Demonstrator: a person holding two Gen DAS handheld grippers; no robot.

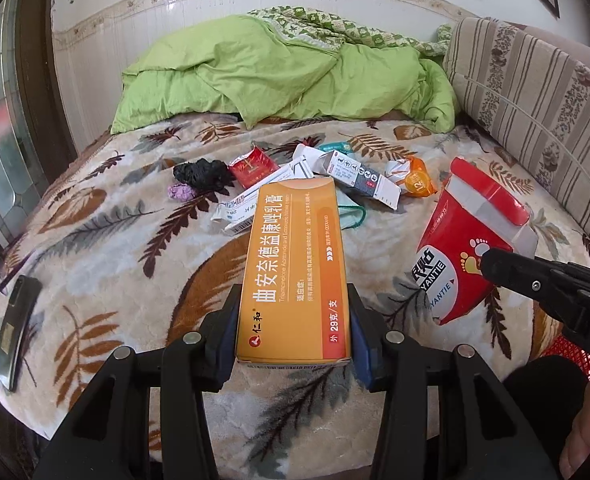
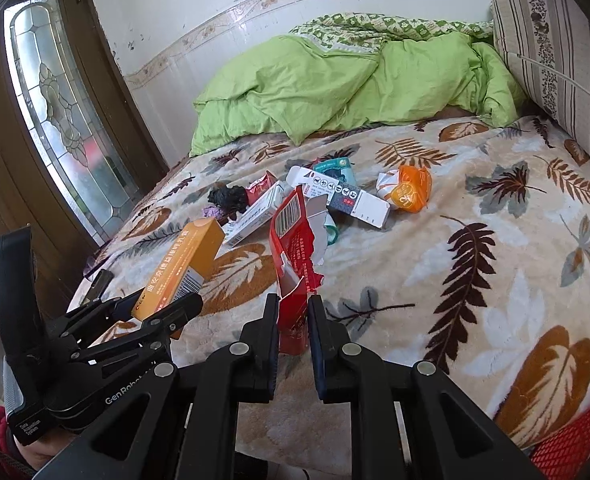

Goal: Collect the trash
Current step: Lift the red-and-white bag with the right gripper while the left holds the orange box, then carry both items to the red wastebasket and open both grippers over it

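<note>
My left gripper [image 1: 293, 332] is shut on a long orange medicine box [image 1: 295, 268], lifted above the leaf-patterned blanket [image 1: 115, 248]. The same orange box [image 2: 183, 268] and left gripper [image 2: 163, 308] show at the lower left of the right wrist view. My right gripper [image 2: 293, 320] is shut on a flattened red carton [image 2: 295, 248], held on edge above the bed. In the left wrist view that red carton [image 1: 455, 256] hangs at the right from the right gripper's fingers [image 1: 507, 268]. More trash lies mid-bed: white boxes [image 1: 359, 176], a red packet [image 1: 253, 168], an orange wrapper [image 1: 417, 180], a black wad [image 1: 203, 174].
A rumpled green duvet [image 1: 287, 72] lies at the head of the bed. A striped cushion [image 1: 535, 120] lines the right side. A dark phone [image 1: 17, 328] rests near the bed's left edge. A red mesh basket [image 2: 575, 448] shows at the lower right. A glass-panelled door [image 2: 63, 120] stands at left.
</note>
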